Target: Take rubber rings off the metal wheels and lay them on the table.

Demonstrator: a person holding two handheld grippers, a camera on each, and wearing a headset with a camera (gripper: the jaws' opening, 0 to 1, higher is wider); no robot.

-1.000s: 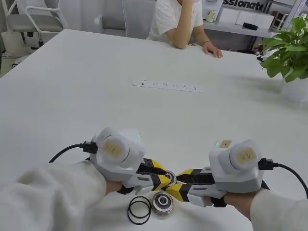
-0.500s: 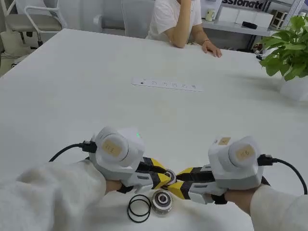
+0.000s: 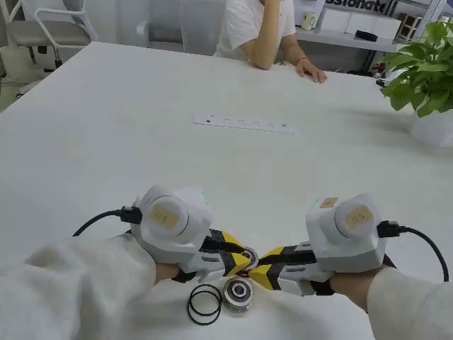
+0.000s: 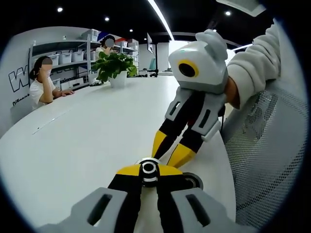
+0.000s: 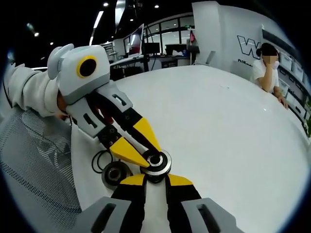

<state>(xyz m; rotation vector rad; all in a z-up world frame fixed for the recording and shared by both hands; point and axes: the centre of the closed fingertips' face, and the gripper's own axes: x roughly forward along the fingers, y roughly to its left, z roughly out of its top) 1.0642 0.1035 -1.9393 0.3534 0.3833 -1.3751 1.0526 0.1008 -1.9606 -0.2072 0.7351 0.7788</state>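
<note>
So the left gripper [image 3: 242, 261] and right gripper [image 3: 260, 272] both pinch one wheel [image 5: 158, 162] right by the spare wheel [image 3: 238, 294] (two loose rings [image 3: 205, 304] beside it).

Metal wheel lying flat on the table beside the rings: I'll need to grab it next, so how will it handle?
That wheel looks like solid metal, so it is probably heavy for its size and rigid. It lies flat on the table, so a push would likely slide it, not roll it. Its shiny rim may be slippery in the jaws.
</note>
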